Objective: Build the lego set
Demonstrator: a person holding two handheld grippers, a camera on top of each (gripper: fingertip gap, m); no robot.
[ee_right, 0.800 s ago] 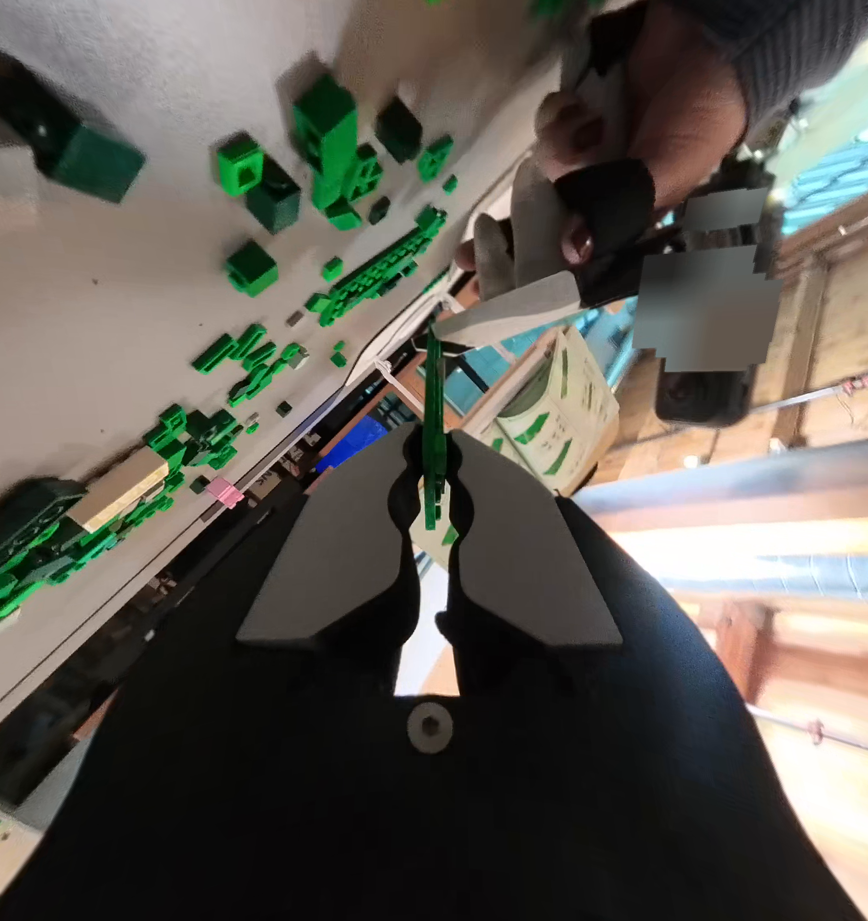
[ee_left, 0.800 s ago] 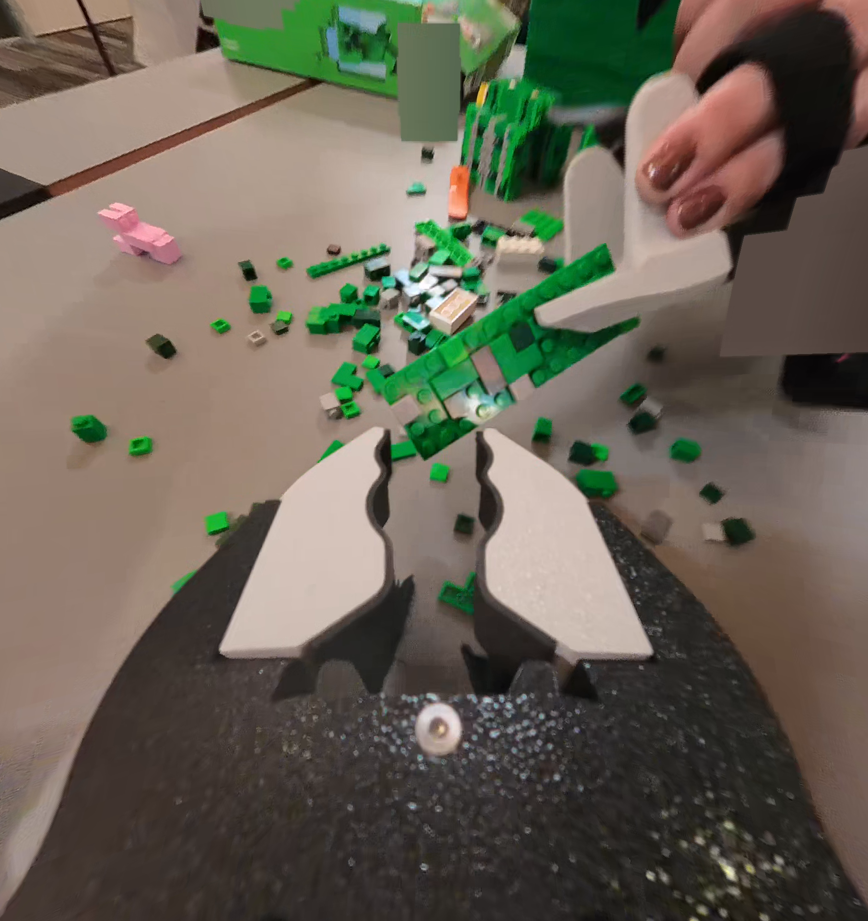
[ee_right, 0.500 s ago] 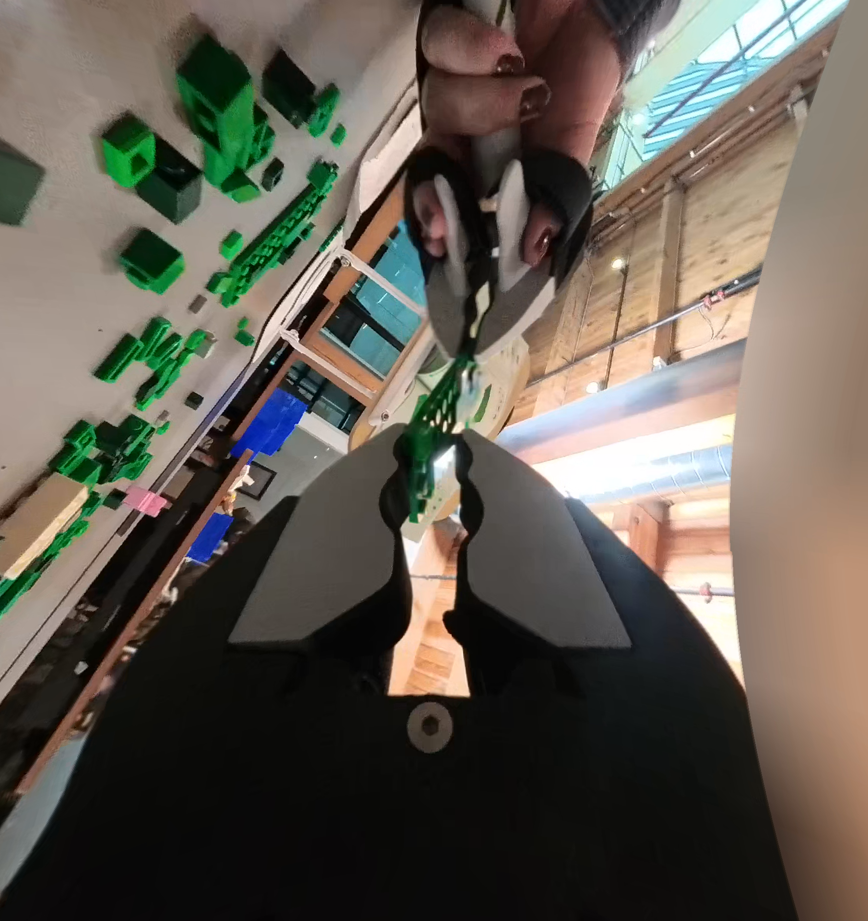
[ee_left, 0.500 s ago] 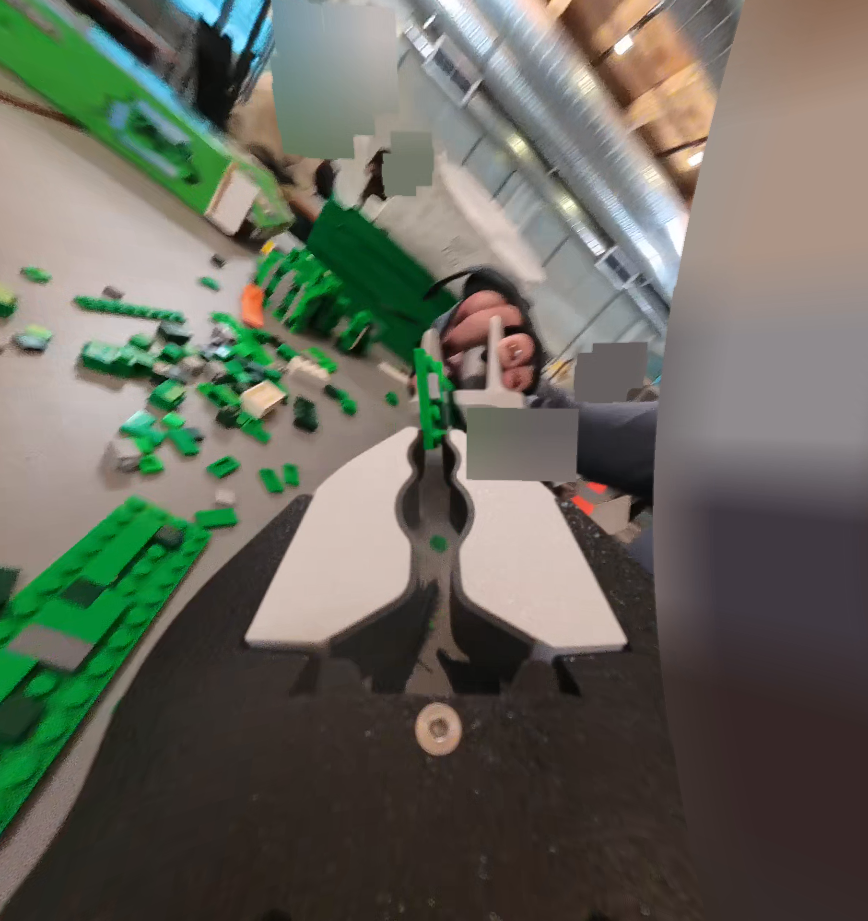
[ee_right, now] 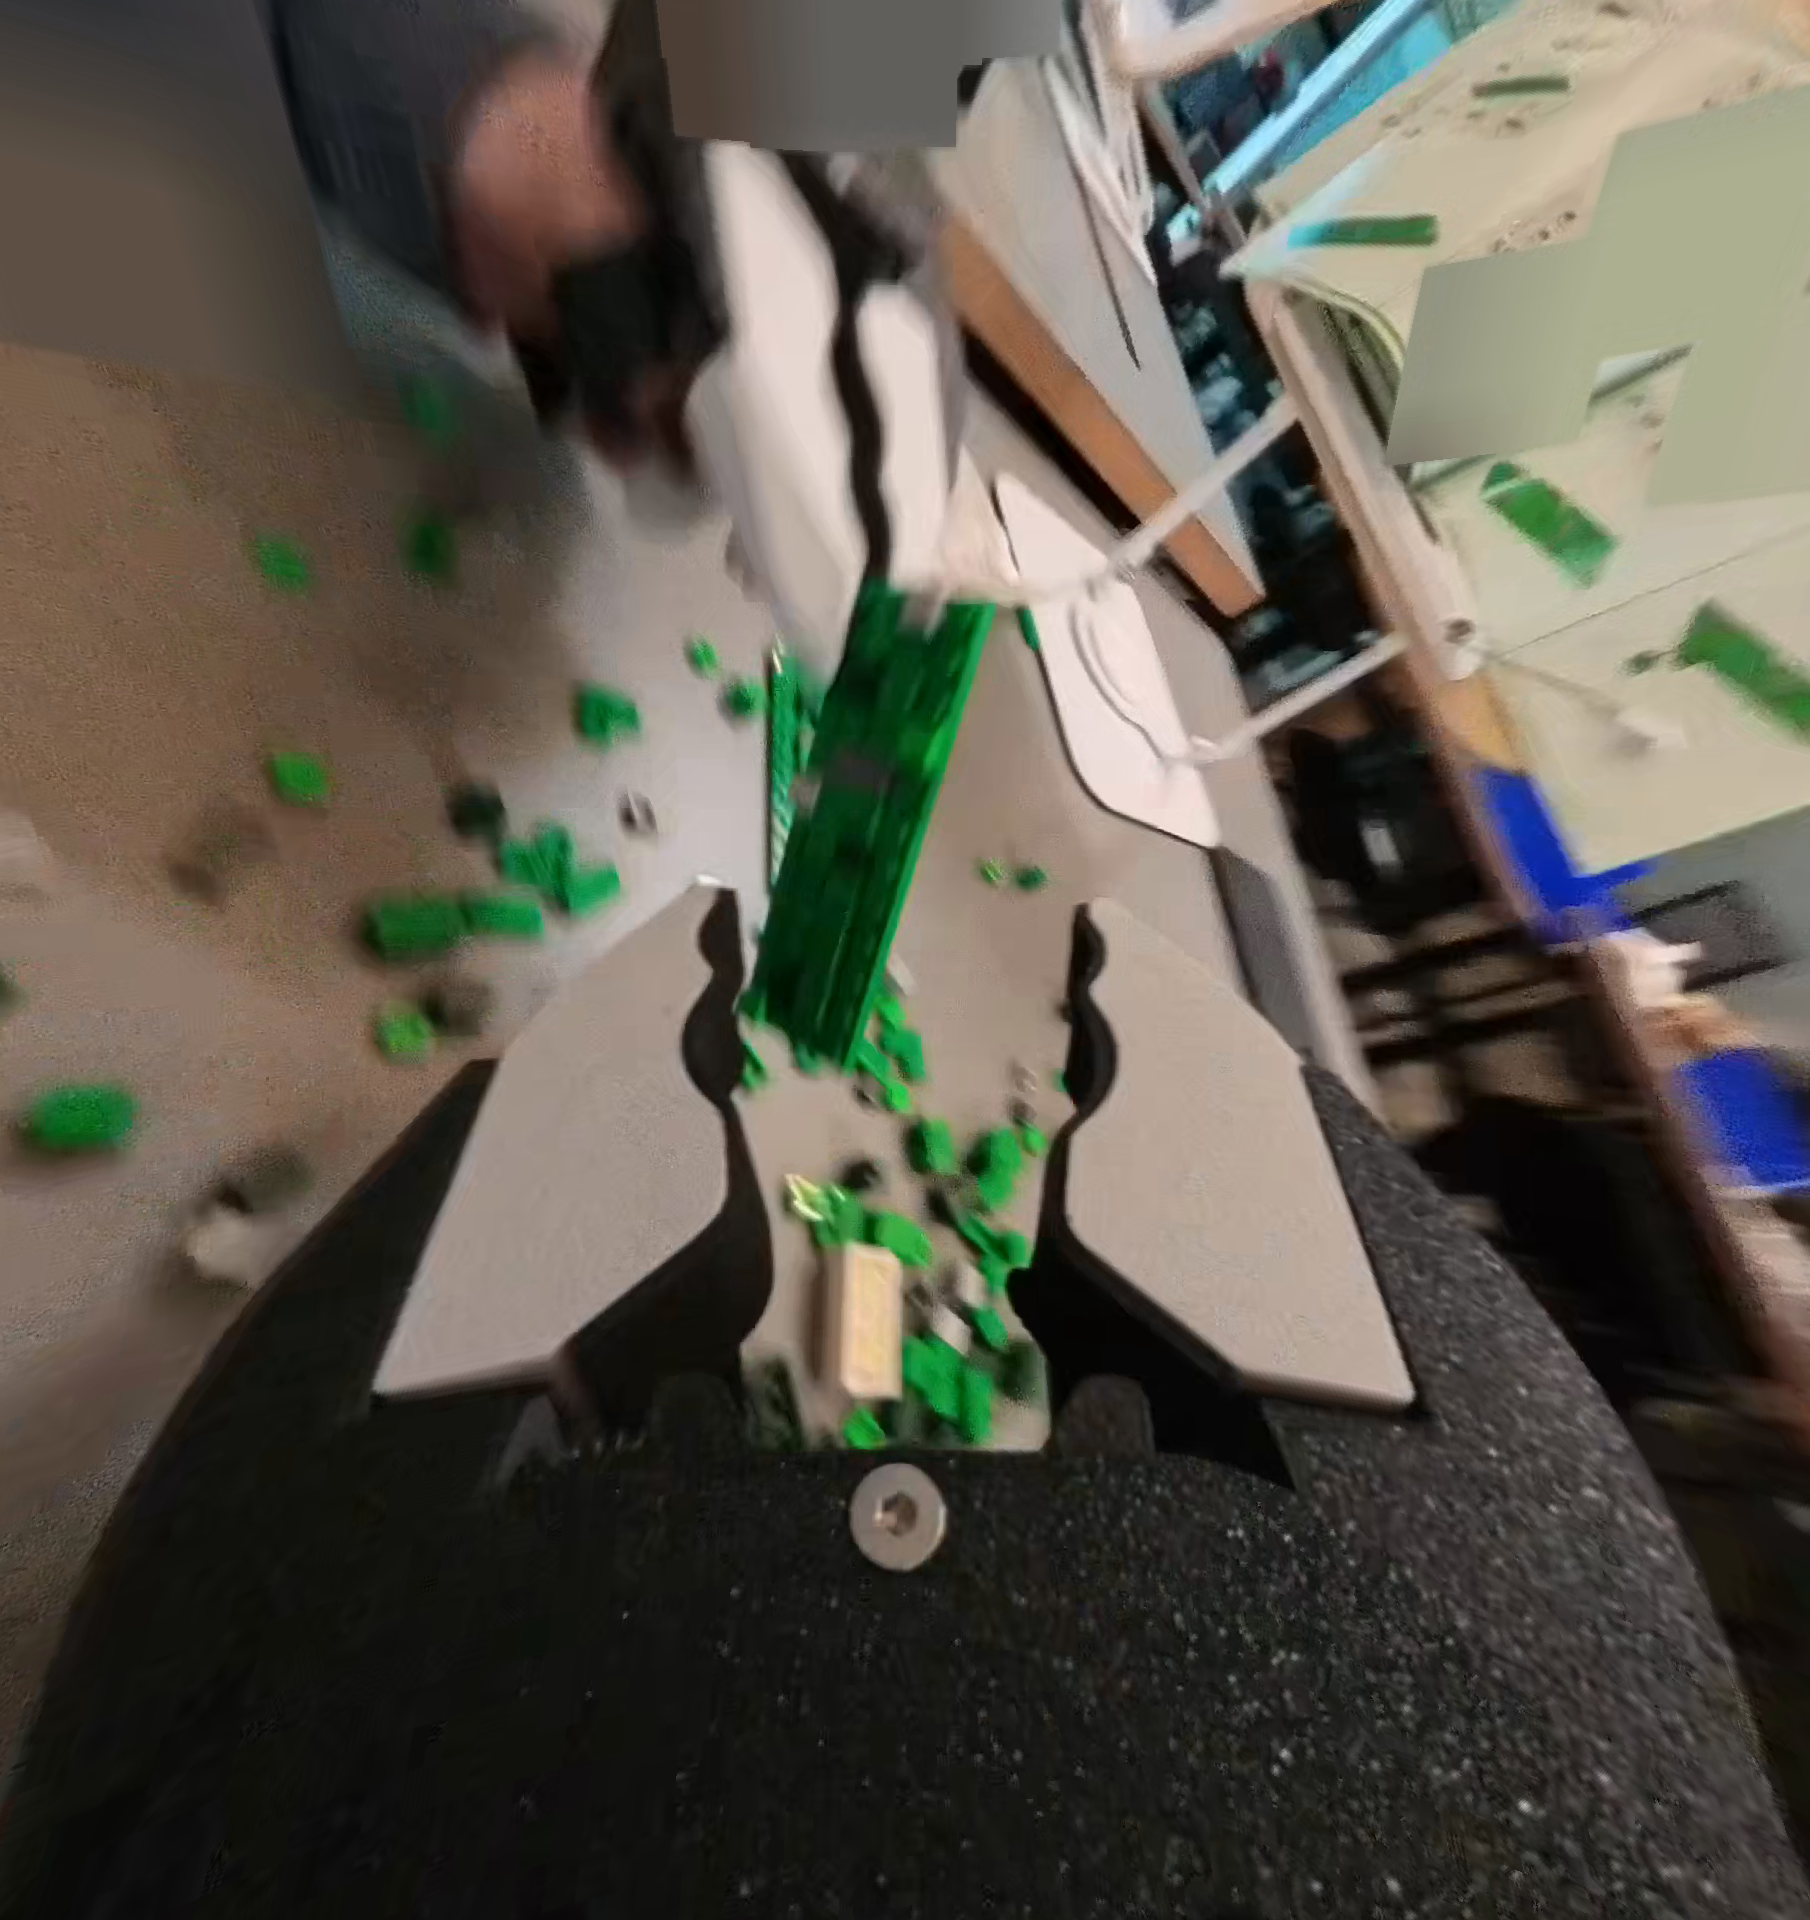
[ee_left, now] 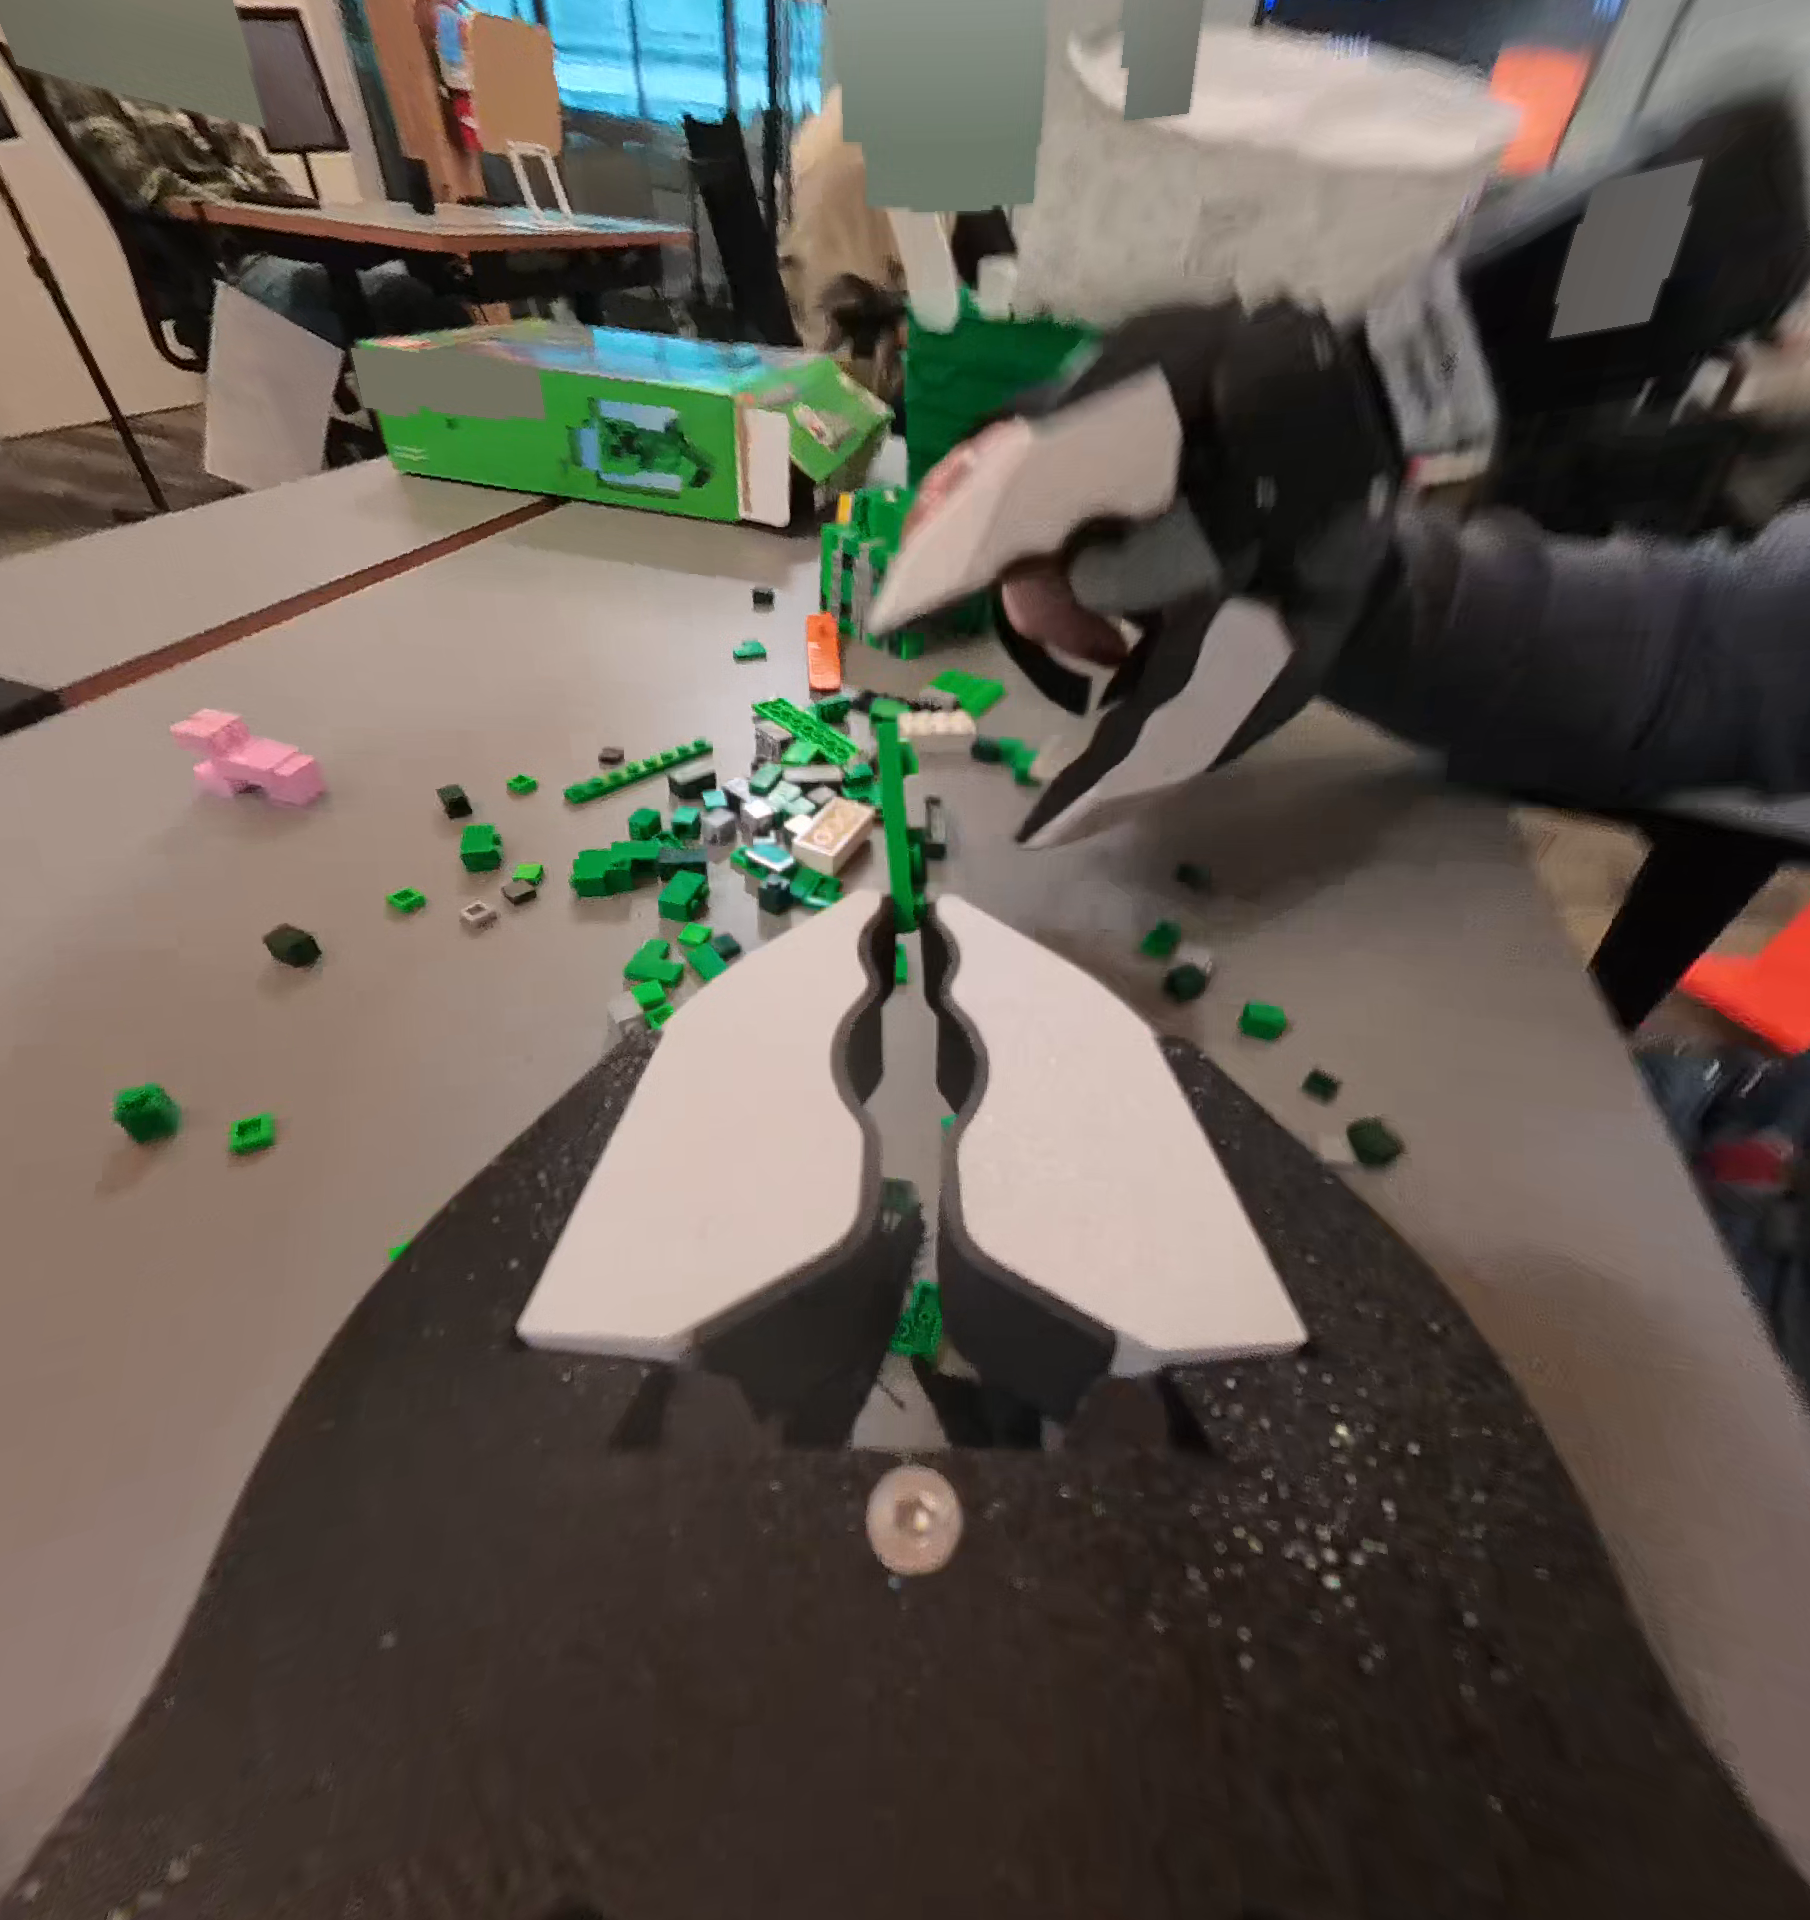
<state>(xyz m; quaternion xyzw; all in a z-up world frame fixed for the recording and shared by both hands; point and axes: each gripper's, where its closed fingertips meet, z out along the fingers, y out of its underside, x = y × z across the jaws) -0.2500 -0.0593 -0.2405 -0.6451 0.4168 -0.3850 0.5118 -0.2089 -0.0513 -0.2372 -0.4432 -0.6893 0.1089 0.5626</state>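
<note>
Between the fingers of my left gripper (ee_left: 913, 920) stands a green plate assembly (ee_left: 896, 810), seen edge-on and clamped near its lower end, raised over the middle of the bench (ee_left: 257, 1018). My right gripper (ee_right: 896, 940) has its fingers spread wide and holds nothing; in its blurred view the plate assembly (ee_right: 859, 821) reaches toward it from the left gripper's tips. Just beyond, the loose bricks (ee_left: 714, 831) lie scattered over the middle of the bench, mostly green, some grey and one tan. A small pink figure (ee_left: 246, 764) sits well apart, near the left edge. Toward the far edge stands a tall green build (ee_left: 870, 582), and behind it the green box (ee_left: 610, 431) lies on its side with one end flap open; I cannot tell if something is inside. I judge the task is partly done: some plates are joined, many bricks are left.
</note>
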